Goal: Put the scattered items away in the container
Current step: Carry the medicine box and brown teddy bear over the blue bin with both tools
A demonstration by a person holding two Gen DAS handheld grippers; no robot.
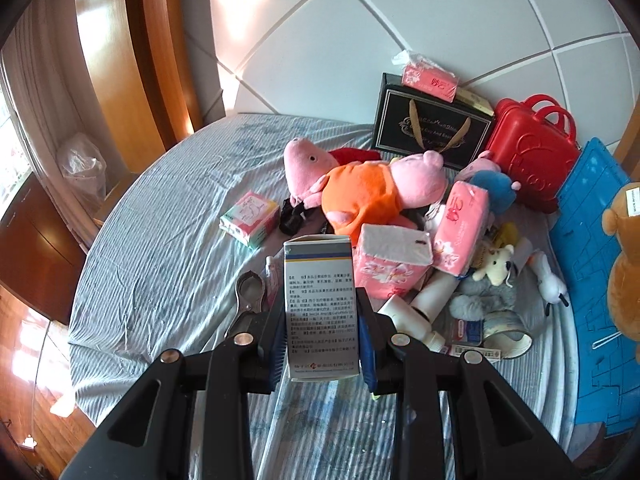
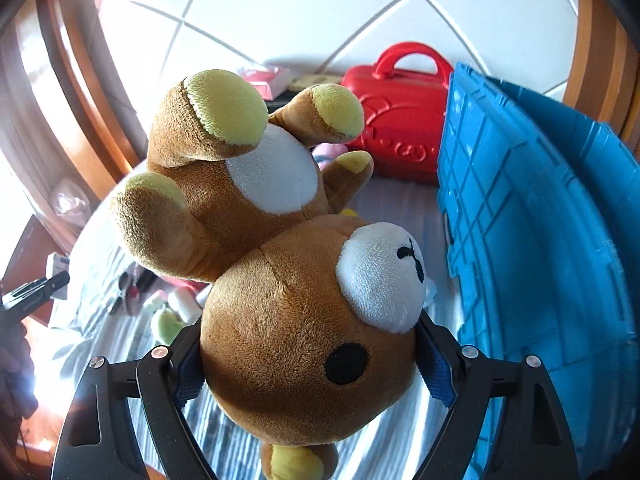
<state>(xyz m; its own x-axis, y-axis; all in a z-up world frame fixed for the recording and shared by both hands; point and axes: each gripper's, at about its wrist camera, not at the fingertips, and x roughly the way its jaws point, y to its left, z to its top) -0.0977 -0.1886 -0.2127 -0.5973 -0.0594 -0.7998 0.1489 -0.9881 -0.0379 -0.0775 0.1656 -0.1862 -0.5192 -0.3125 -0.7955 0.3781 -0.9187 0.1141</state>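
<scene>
Transport step: left gripper (image 1: 322,320) jaws pinch a medicine box (image 1: 320,308) above the bed's (image 1: 160,240) near edge, right gripper (image 2: 308,364) jaws clamp a brown bear (image 2: 288,320) beside the blue container (image 2: 540,240) at the bed's right edge; next, carry both over its rim.

Right gripper (image 2: 310,364) clamps brown bear (image 2: 280,280) (head) beside blue crate (image 2: 540,240).

Left claw (image 1: 322,320) clamped, right claw (image 2: 310,364) wide.
</scene>
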